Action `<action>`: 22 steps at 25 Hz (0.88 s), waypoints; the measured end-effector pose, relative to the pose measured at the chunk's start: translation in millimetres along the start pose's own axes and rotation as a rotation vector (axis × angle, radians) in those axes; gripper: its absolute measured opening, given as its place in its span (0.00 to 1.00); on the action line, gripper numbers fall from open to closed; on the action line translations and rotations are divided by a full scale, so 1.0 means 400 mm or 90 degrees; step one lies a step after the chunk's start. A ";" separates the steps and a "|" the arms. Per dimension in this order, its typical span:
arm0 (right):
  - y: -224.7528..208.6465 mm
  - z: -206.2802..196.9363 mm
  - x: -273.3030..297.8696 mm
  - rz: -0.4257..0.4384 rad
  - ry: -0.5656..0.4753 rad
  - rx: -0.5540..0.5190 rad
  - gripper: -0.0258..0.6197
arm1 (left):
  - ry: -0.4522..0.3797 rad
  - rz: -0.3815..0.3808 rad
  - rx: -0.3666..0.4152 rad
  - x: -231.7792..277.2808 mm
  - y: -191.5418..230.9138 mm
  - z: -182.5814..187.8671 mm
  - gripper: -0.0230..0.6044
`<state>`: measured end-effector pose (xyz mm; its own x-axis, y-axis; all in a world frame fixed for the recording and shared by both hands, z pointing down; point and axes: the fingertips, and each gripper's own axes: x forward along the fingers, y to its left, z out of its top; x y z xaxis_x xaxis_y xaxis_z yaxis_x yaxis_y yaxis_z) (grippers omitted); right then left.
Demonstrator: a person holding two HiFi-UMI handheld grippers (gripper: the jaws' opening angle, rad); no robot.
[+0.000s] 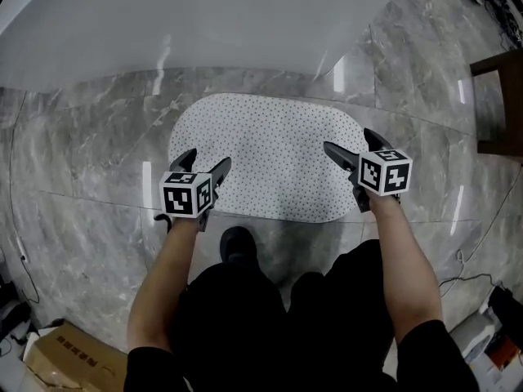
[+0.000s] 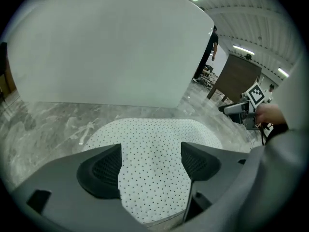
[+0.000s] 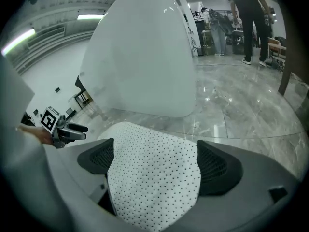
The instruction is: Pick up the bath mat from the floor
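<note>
Mat (image 1: 270, 153) ends below spread L claw (image 1: 207, 158), R claw (image 1: 347, 140)

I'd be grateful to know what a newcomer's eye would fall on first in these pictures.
The white, black-dotted bath mat lies flat in the middle of the grey marble floor, just in front of what looks like a large white tub. The left claw and right claw hang open over its near-left and near-right edges, neither gripping it.
</note>
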<state>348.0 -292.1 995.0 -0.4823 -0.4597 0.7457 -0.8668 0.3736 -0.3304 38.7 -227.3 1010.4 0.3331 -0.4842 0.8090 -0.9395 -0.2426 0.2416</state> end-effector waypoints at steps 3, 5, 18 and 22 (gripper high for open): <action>-0.003 -0.028 0.012 0.008 0.030 -0.005 0.90 | 0.029 0.006 -0.012 0.012 0.009 -0.058 0.66; -0.014 -0.056 0.021 0.010 0.051 -0.017 0.90 | 0.046 0.007 -0.009 0.022 0.008 -0.086 0.66; -0.106 -0.178 0.083 0.007 0.138 0.005 0.90 | 0.135 -0.016 0.089 0.114 0.069 -0.061 0.66; -0.071 -0.182 0.117 0.022 0.140 0.021 0.90 | 0.190 -0.043 0.183 0.135 0.066 -0.096 0.66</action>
<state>359.3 -265.4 1081.4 -0.4757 -0.2588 0.8407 -0.8558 0.3572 -0.3743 28.8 -227.5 1081.3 0.3154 -0.2053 0.9265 -0.8423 -0.5103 0.1736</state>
